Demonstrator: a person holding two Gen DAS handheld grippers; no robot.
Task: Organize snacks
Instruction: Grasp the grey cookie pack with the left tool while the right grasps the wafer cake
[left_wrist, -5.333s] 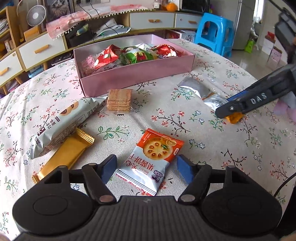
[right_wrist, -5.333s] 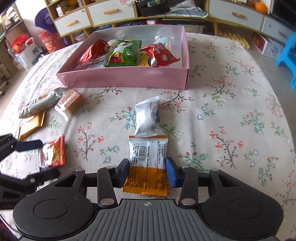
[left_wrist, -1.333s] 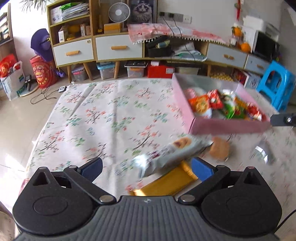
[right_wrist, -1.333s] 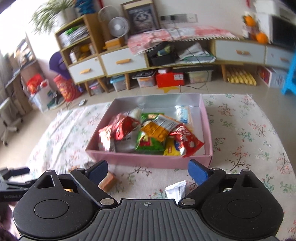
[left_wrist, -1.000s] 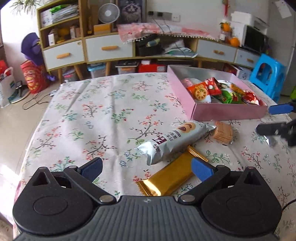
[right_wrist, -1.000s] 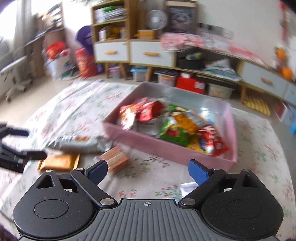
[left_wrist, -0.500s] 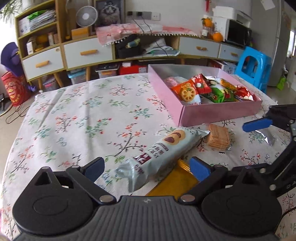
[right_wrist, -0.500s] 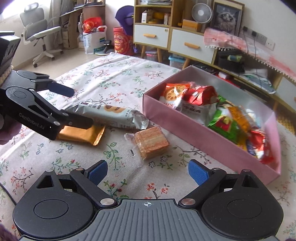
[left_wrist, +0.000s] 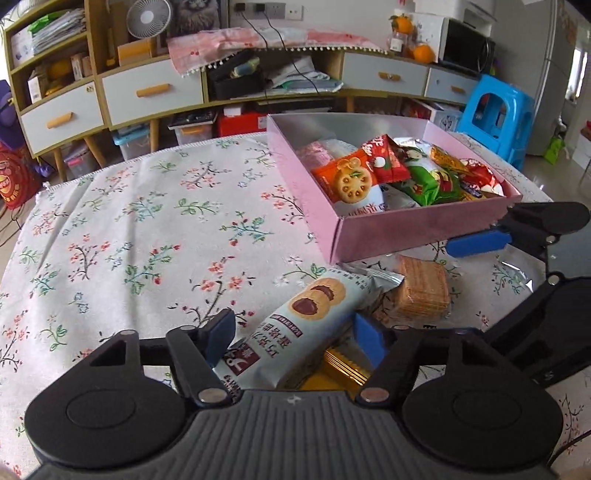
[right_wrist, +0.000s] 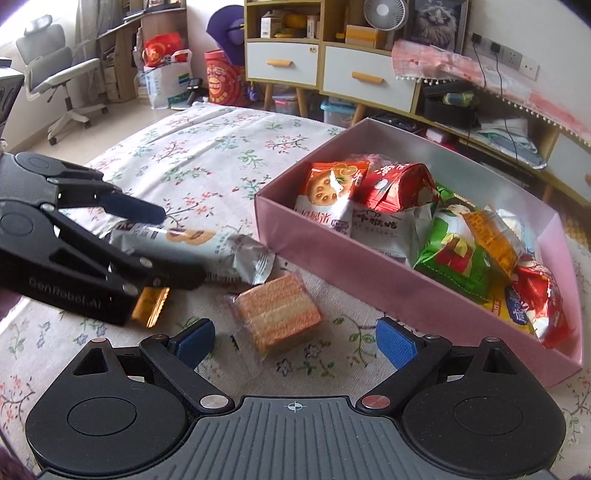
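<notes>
1. My left gripper (left_wrist: 293, 338) is spread wide around the long silver biscuit pack (left_wrist: 295, 332), one blue pad on each side of it; whether either pad touches the wrapper I cannot tell.
2. That biscuit pack lies on the floral worktop (left_wrist: 147, 229) just in front of the pink box (left_wrist: 417, 230), its crimped end close to the box's near corner and partly over the gold-wrapped bar (left_wrist: 341, 367).
3. My right gripper (right_wrist: 293, 341) is also parted and holds nothing — the clear-wrapped wafer block (right_wrist: 277, 314) sits between and just ahead of its blue fingertips, apart from both.
4. The wafer block rests on the worktop beside the biscuit pack's crimped end, near the box's front wall.
5. The pink box already contains a heap of snacks: an orange cracker packet (right_wrist: 330, 188) in the near corner, a red packet (right_wrist: 397, 186) next to it, a green packet (right_wrist: 452, 254) and further red and yellow wrappers towards the far end.
6. From the right wrist view, my left gripper shows as black fingers straddling the biscuit pack — the gold bar peeks out beneath it.
</notes>
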